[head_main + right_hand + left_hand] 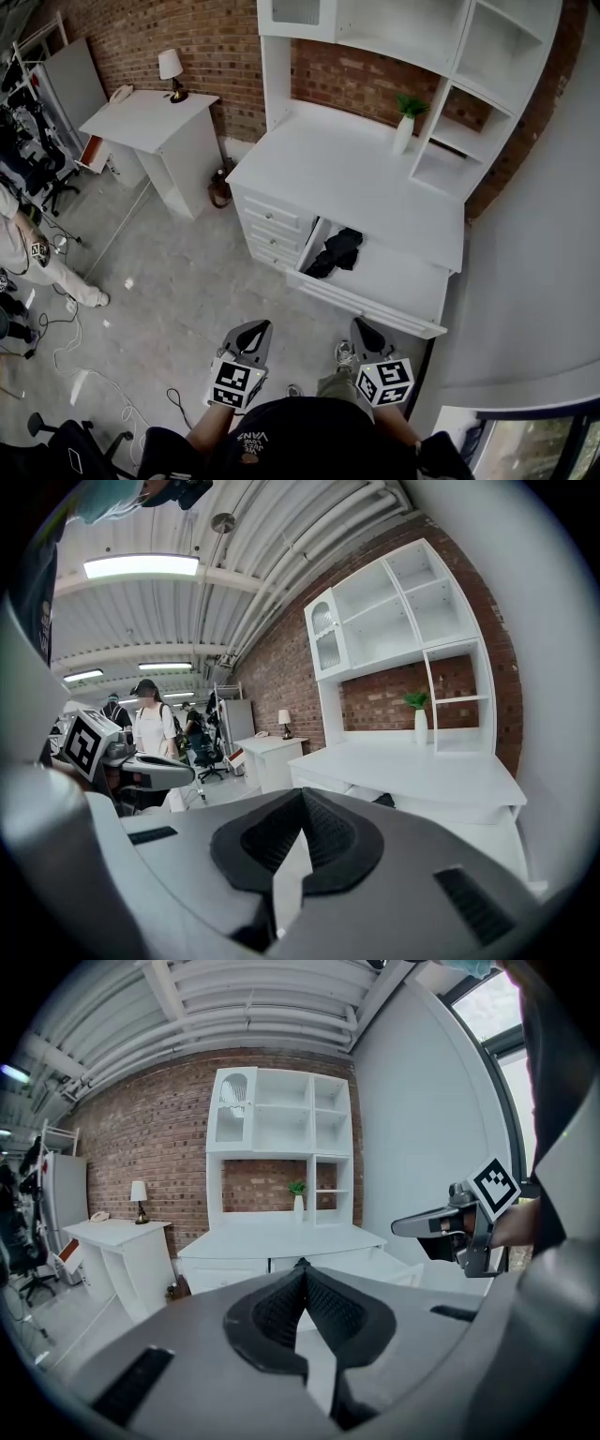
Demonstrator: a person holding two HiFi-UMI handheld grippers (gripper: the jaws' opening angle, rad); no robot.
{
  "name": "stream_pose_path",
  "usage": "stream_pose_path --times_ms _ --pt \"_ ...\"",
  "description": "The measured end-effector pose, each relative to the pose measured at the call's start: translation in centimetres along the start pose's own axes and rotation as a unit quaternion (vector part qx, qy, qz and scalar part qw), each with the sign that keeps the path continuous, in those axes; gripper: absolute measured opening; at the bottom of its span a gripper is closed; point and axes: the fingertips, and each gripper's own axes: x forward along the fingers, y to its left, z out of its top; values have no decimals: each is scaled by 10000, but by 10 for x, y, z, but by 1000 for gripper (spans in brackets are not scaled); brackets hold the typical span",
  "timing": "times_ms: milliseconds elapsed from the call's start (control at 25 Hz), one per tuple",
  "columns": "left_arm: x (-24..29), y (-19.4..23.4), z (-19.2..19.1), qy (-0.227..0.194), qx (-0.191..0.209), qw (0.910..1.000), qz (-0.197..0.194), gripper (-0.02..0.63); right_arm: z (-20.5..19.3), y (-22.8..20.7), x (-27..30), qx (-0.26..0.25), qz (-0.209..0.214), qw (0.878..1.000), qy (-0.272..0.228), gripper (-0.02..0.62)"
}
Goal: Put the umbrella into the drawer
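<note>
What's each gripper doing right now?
Left gripper: closed, holding nothing.
Right gripper: closed, holding nothing.

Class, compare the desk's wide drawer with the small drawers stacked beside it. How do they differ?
The wide white drawer is pulled out; the stacked small white drawers are shut. The wide drawer holds a black folded umbrella; the small drawers' contents are hidden. Both are white, in one desk.
</note>
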Motion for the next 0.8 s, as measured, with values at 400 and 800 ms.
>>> stream_pose_path --times_ms 400,800 --pt "-27 22 -8 -94 -188 9994 291 6 -1 12 -1 -107 -94 9999 61 -8" --pt "-26 19 -8 -100 -154 9996 228 6 -1 13 3 -109 -139 9998 107 -8"
